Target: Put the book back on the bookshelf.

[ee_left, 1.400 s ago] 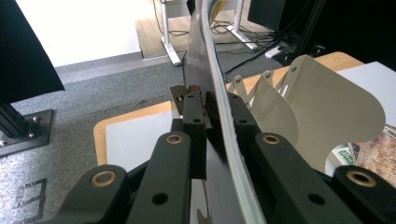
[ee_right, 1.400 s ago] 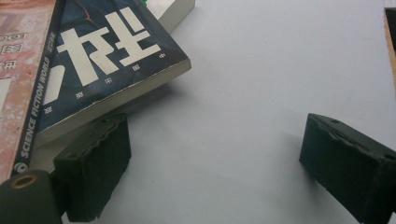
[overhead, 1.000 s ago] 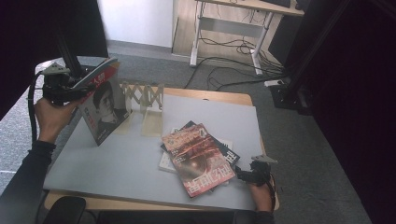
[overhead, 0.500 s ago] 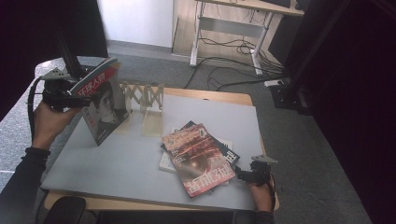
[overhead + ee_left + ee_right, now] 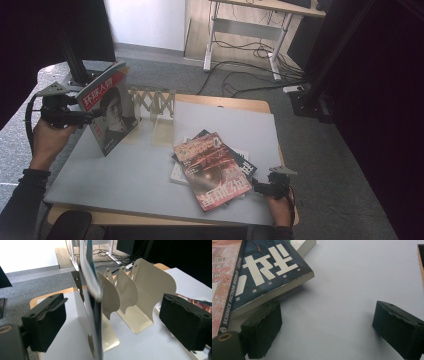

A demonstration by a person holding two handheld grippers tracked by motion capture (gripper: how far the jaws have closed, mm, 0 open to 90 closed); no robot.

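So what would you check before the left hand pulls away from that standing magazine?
1. Left gripper jaws off the magazine: ok, they have just been opening, and it stands between them untouched.
2. Magazine upright at the folding rack: ok, slightly tilted.
3. Which rack divider backs it: cannot tell.
4. Magazine will stay standing alone: cannot tell.
5. Right gripper open beside the pile of magazines: ok, one jaw sits under its corner.
6. Table free for the hand to back away: ok.
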